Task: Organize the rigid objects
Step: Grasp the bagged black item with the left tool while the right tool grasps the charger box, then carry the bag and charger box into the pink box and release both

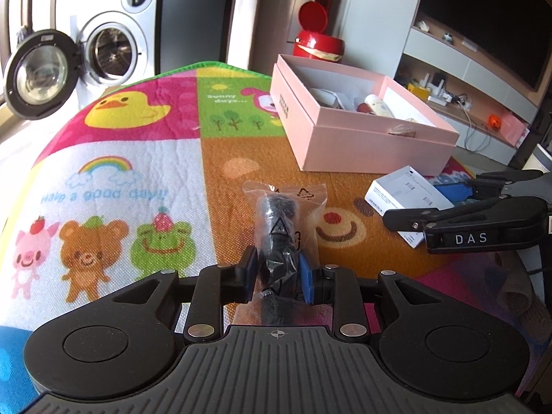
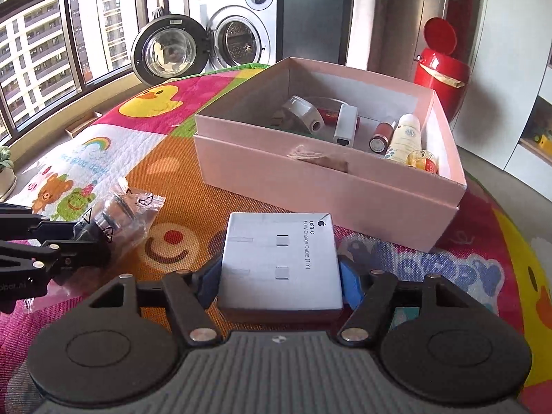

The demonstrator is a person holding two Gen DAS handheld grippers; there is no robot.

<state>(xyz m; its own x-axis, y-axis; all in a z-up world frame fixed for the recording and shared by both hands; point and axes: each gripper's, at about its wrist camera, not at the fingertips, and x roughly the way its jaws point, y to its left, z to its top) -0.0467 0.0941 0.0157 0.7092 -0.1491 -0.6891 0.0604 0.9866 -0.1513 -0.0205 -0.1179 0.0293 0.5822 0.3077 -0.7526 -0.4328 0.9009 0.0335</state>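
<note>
In the left wrist view my left gripper (image 1: 277,272) is shut on a clear plastic bag (image 1: 280,220) with a black part inside; its blue pads (image 1: 306,272) squeeze the bag's near end. The bag lies on the colourful play mat (image 1: 145,158). In the right wrist view my right gripper (image 2: 279,279) is shut on a white USB-C cable box (image 2: 279,262), with a pad against each side. Beyond it stands an open pink box (image 2: 310,186) holding several small items, among them a lotion bottle (image 2: 407,138) and a white adapter (image 2: 346,124). Each gripper shows in the other's view: right gripper (image 1: 414,200), left gripper (image 2: 89,241).
A red bin (image 2: 441,76) with its lid up stands behind the pink box (image 1: 362,145). A washing machine (image 1: 110,48) with its round door swung open is at the mat's far end. Windows run along the left, and shelves under a dark screen (image 1: 483,34) along the right.
</note>
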